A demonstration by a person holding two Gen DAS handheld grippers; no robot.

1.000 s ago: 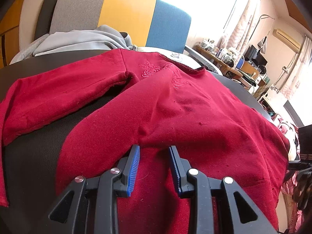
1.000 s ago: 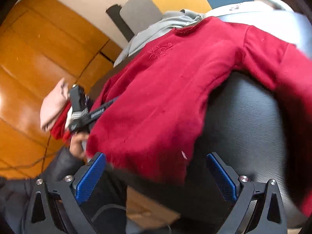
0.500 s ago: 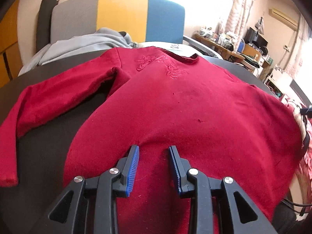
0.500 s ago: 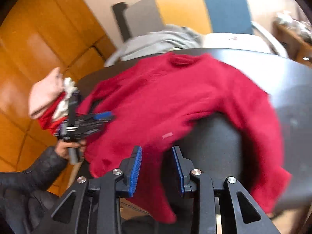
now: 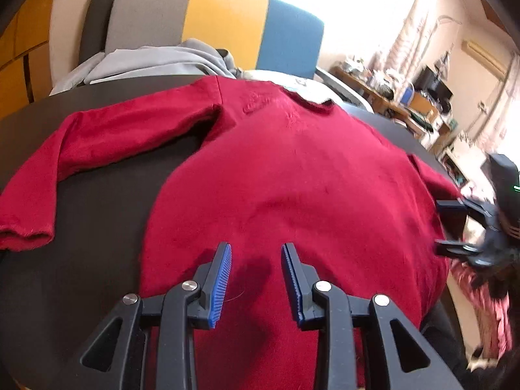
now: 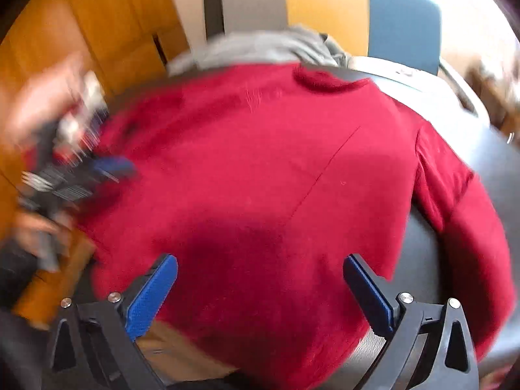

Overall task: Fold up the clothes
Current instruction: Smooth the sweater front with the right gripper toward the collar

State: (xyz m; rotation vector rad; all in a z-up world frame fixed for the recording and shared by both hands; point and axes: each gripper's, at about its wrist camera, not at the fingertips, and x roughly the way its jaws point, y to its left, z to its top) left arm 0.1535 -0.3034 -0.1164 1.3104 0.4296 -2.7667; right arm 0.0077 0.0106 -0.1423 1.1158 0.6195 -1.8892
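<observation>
A red sweater [image 5: 292, 169] [image 6: 260, 162] lies spread face up on the dark table [image 5: 97, 227], collar toward the far side. Its left sleeve [image 5: 65, 162] stretches out to the left, and its right sleeve [image 6: 461, 211] hangs down over the table's edge. My left gripper [image 5: 256, 247] hovers over the lower body of the sweater. Its jaws stand a narrow gap apart with fabric and a shadow showing between them. It appears blurred as the left gripper [image 6: 97, 169] in the right wrist view. My right gripper [image 6: 260, 260] is wide open over the hem, and shows as the right gripper [image 5: 448, 227] at the sweater's right edge.
A grey garment [image 5: 156, 61] lies behind the collar against a grey, yellow and blue chair [image 5: 227, 22]. Blurred pink clothes [image 6: 42, 97] sit at the left near wooden panels. A cluttered shelf [image 5: 390, 91] stands by the window on the right.
The right gripper's jaws went from a narrow gap to wide open, and it now sits over the hem. The sweater lies flatter and more spread. The left gripper's gap is unchanged.
</observation>
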